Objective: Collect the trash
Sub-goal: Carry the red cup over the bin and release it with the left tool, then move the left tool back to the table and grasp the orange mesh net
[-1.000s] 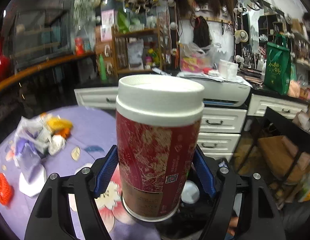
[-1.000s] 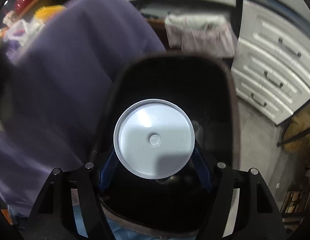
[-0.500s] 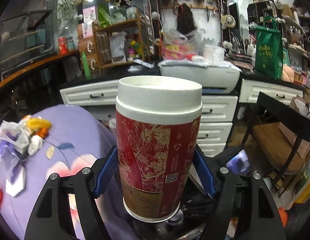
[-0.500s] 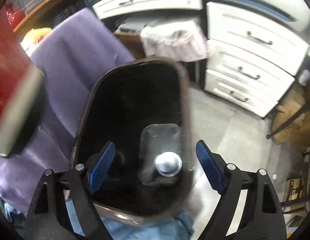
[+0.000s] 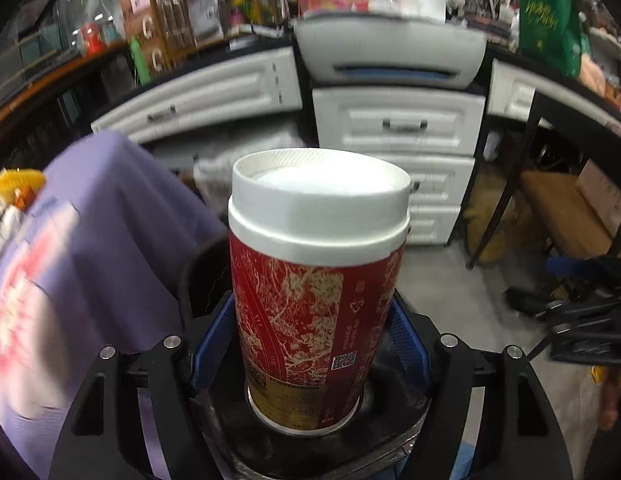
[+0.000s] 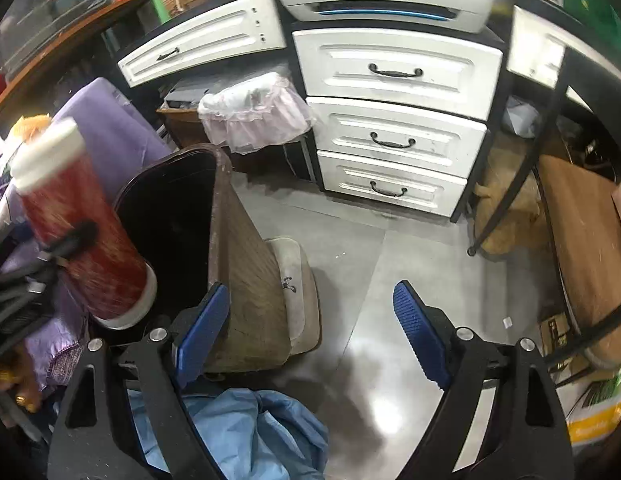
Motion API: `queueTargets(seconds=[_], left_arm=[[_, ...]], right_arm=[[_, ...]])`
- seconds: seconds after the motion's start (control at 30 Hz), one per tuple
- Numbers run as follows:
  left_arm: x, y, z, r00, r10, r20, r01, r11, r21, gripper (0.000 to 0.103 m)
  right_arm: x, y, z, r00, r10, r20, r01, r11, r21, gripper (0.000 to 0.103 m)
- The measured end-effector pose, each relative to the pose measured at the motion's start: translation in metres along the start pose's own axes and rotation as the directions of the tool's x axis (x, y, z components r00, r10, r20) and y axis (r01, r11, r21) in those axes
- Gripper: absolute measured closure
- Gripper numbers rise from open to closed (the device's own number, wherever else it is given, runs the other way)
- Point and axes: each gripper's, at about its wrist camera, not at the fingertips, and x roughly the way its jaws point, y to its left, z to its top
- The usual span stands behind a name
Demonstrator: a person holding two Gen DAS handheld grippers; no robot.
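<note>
While the left claw pointed down at an angle, it had its blue pads clamped on both sides of a tall red canister with gold print and a white screw lid. The can sat upright in the grip, its bottom hanging right over the dark mouth of the trash bin. Off to the left was the desk under a purple cloth with a pink flower print, and at its far left edge a bit of yellow and white trash, pretty blurry.

From the right wrist view, same canister showed up at the left, tilted, over the open bin, which was a brown thing with a black inside. Just right of the bin sat its pale foot pedal on the grey floor. The right claw stood wide open with nothing between its pads, only floor, and its jaws had just been spreading further. Something blue and crumpled, cloth I think, lay at the bottom edge. Behind everything was a white drawer unit with dark handles, and a small bin lined with a frilly pinkish bag beside it.
</note>
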Motion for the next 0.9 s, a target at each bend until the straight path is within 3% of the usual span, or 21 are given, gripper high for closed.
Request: queueTargets(seconds=[0.27, 0.4, 0.53, 0.67, 0.9], left_arm=[[0.032, -0.012, -0.012, 0.993, 0.006, -0.114, -0.002, 0.999, 0.033, 0.03], [0.032, -0.016, -0.013, 0.992, 0.009, -0.128, -0.002, 0.999, 0.054, 0.019], [0.02, -0.014, -0.011, 0.992, -0.002, -0.123, 0.007, 0.999, 0.041, 0.015], [-0.016, -0.013, -0.008, 0.998, -0.037, -0.056, 0.039, 0.998, 0.038, 0.015], [-0.103, 0.01, -0.01, 0.993, -0.02, 0.12, 0.014, 0.998, 0.054, 0.006]], right_arm=[[-0.002, -0.004, -0.005, 1.0, 0.006, 0.011, -0.007, 1.0, 0.027, 0.019], [-0.009, -0.004, -0.002, 0.999, -0.001, 0.035, 0.0, 0.999, 0.032, 0.019], [-0.019, -0.004, 0.003, 0.998, -0.002, 0.061, 0.0, 0.999, 0.042, 0.019], [-0.033, 0.001, 0.01, 0.995, 0.009, 0.095, -0.013, 0.999, 0.04, 0.019], [-0.056, 0.036, 0.022, 0.987, 0.068, 0.145, -0.066, 0.998, -0.022, 0.019]])
